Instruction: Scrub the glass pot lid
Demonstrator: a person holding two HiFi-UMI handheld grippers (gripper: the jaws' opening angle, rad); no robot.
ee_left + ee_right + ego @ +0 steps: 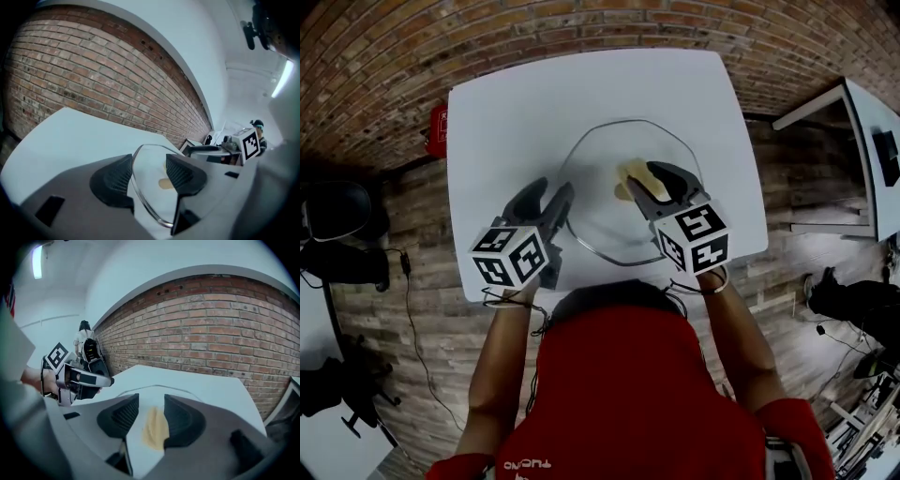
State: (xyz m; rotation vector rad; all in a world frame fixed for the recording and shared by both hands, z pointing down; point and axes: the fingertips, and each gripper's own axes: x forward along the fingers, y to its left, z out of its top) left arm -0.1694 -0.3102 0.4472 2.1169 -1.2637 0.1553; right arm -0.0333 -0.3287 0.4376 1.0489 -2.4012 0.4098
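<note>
Black ribbed pads [117, 178], left gripper [149, 163]: jaws spread, set astride the near-left rim of the glass pot lid [598, 214]. The thin rim runs through the gap, closer to the left pad, and neither pad is seen pressing it.

Matching pads, right gripper [151, 401]: jaws spread, with a tan sponge [155, 430] lying between them on the glass, not squeezed.

Lid: clear glass, round and shallow, edged by a thin bright band. It lies at the middle of the worktop [516, 103]; which face is up cannot be told.

Sponge: soft, pale yellow-tan, irregular in outline, resting right of the lid's centre. From the head view the right gripper's jaws cover part of it.

Gripper bodies: grey moulded shells, each bearing a white marker cube [511, 255] printed with black squares. Both reach in from the near edge, the left at the lid's left side and the right over its right half.

Worktop: white, smooth, squarish with rounded corners.

Surroundings:
- brick wall [211, 319], red-brown with pale mortar, beyond the far edge
- small red item [439, 129] by the far-left corner, too small to identify
- wood-plank floor [422, 216], with a dark cable [411, 309] trailing at the left
- second white table [874, 150], well apart at the right
- person's red top [619, 394], filling the near foreground
</note>
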